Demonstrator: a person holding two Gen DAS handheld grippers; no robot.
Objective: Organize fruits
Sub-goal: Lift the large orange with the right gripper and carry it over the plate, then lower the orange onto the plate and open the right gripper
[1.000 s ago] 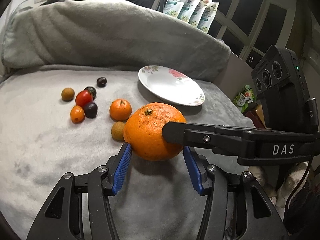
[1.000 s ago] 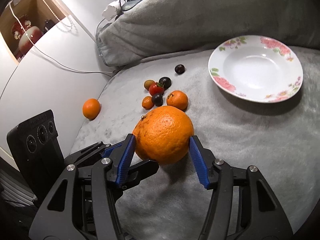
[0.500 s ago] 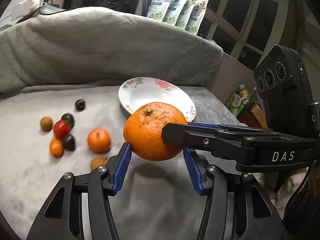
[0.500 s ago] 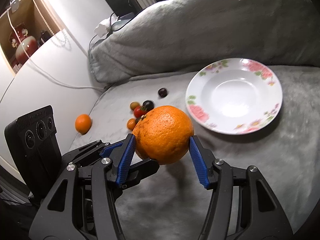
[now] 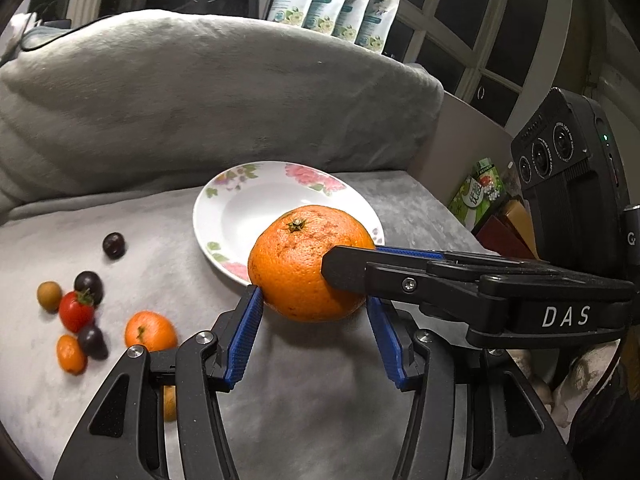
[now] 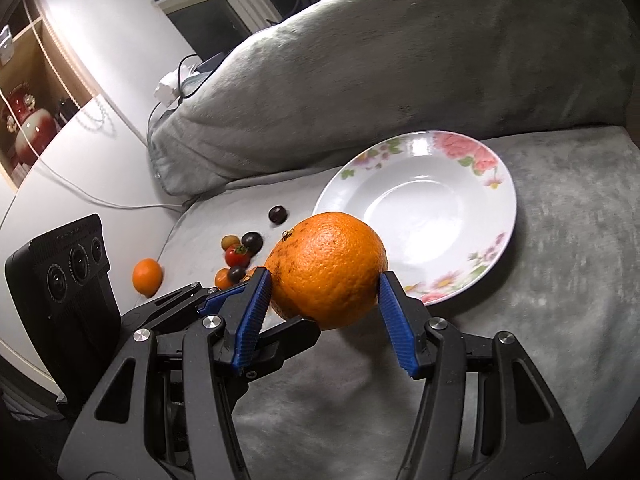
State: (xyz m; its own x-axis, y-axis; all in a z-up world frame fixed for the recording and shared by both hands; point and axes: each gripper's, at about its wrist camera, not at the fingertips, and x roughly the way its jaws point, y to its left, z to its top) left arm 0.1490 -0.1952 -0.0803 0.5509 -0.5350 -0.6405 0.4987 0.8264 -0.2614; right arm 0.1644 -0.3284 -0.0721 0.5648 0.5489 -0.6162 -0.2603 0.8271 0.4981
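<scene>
Blue ribbed pads of both tongs pinch one large round orange (image 5: 310, 262): left gripper (image 5: 315, 322) from below, right gripper (image 6: 325, 302) crossing in from 3 o'clock, probably because it is too wide for one pair. It hangs clear of the grey plush blanket (image 5: 320, 400), in front of the white floral plate's (image 6: 496, 208) near rim. Small loose fruits (image 5: 76, 312) lie at 9 o'clock.

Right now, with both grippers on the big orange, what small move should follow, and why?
Probably carry the orange a bit farther over the floral plate. The left gripper and right gripper hold it above the blanket, just at the plate's near rim, and the plate is empty.
</scene>
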